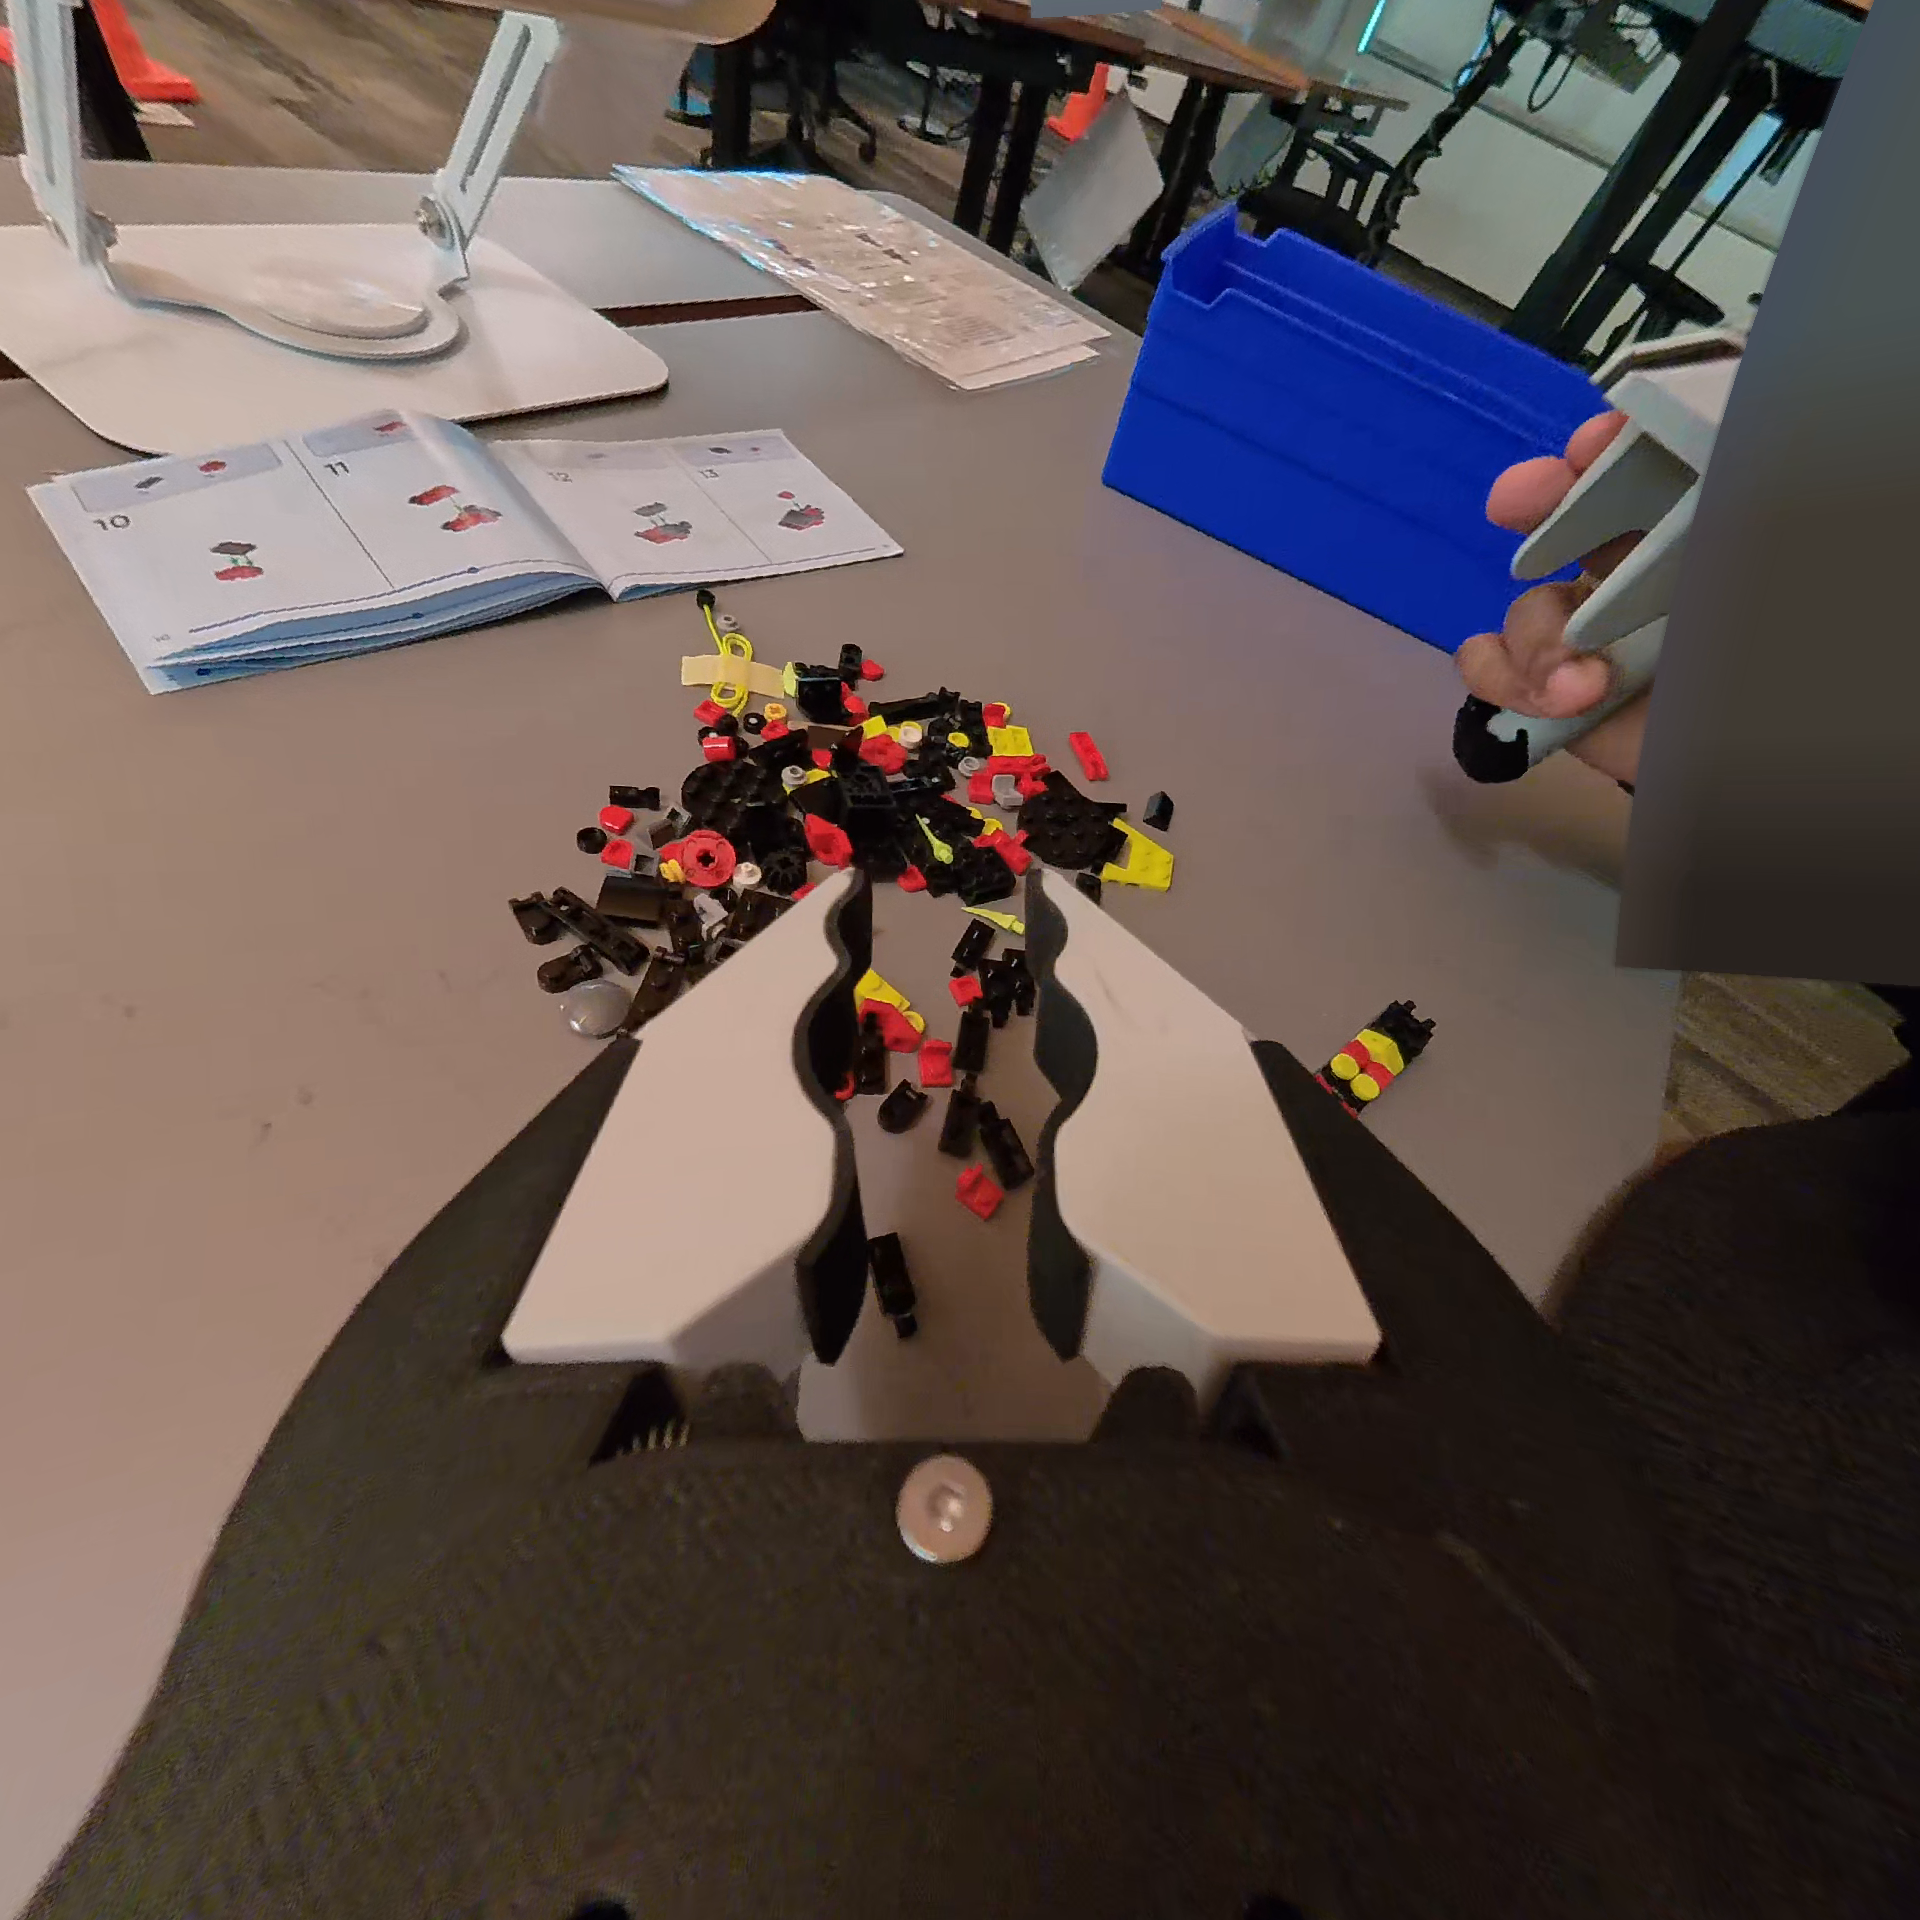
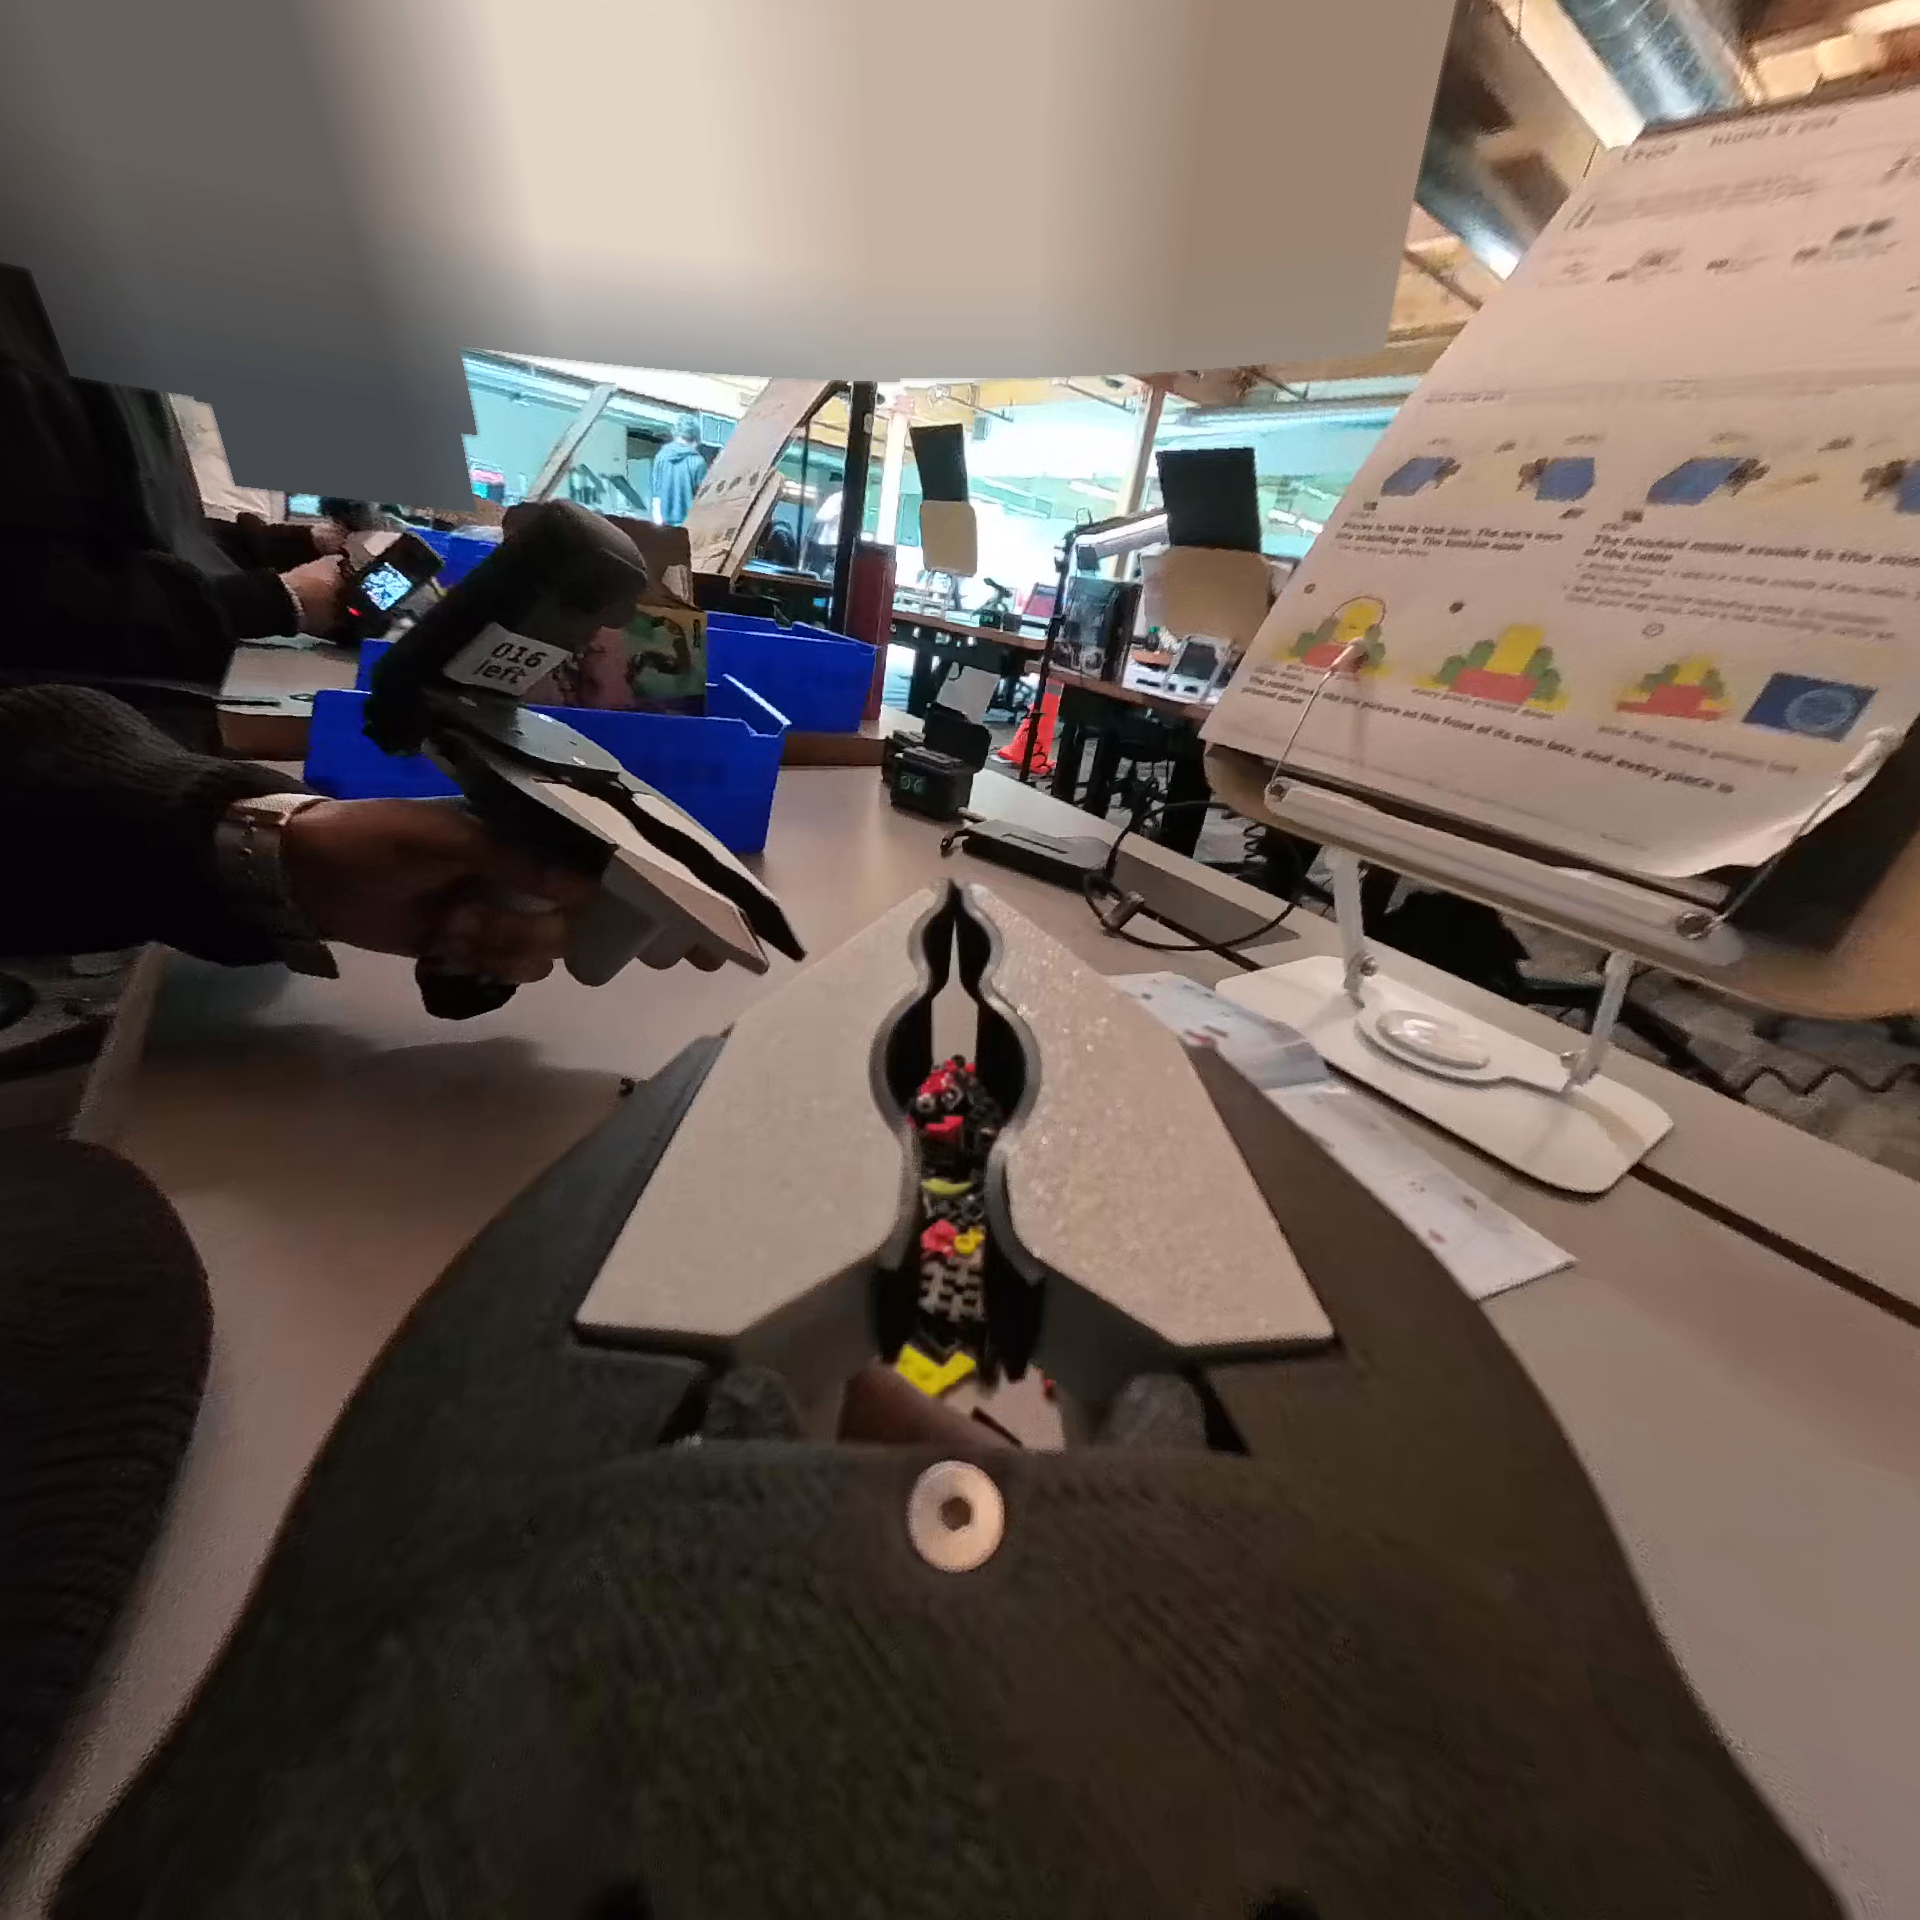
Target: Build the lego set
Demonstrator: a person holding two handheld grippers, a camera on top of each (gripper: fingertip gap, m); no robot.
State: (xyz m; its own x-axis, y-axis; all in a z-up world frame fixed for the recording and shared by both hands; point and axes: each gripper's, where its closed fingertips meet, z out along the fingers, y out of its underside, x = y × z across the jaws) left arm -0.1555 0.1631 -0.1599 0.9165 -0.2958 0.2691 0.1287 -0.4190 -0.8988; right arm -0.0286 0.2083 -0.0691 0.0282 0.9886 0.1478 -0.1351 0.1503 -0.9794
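Note:
A pile of loose black, red and yellow lego pieces (image 1: 862, 800) lies on the grey table (image 1: 312, 935). My left gripper (image 1: 945, 894) hovers over the pile's near edge with its fingers apart and nothing between them. It also shows from the side in the right wrist view (image 2: 774, 951). A small black, yellow and red assembly (image 1: 1377, 1055) lies to its right. My right gripper (image 2: 954, 904) has its fingertips together with nothing at the tips. Part of the pile (image 2: 951, 1174) shows through the gaps behind them. In the left wrist view the right gripper (image 1: 1600, 582) is up at the right edge.
An open instruction booklet (image 1: 416, 530) lies behind the pile. A white document stand (image 1: 312, 312) with a printed sheet (image 2: 1610, 520) stands beyond it. A blue bin (image 1: 1340, 436) sits at the back right, empty plastic bags (image 1: 862, 270) behind. A black device with a cable (image 2: 1039, 842) lies farther off. About 15 cm separates my left fingertips from my right.

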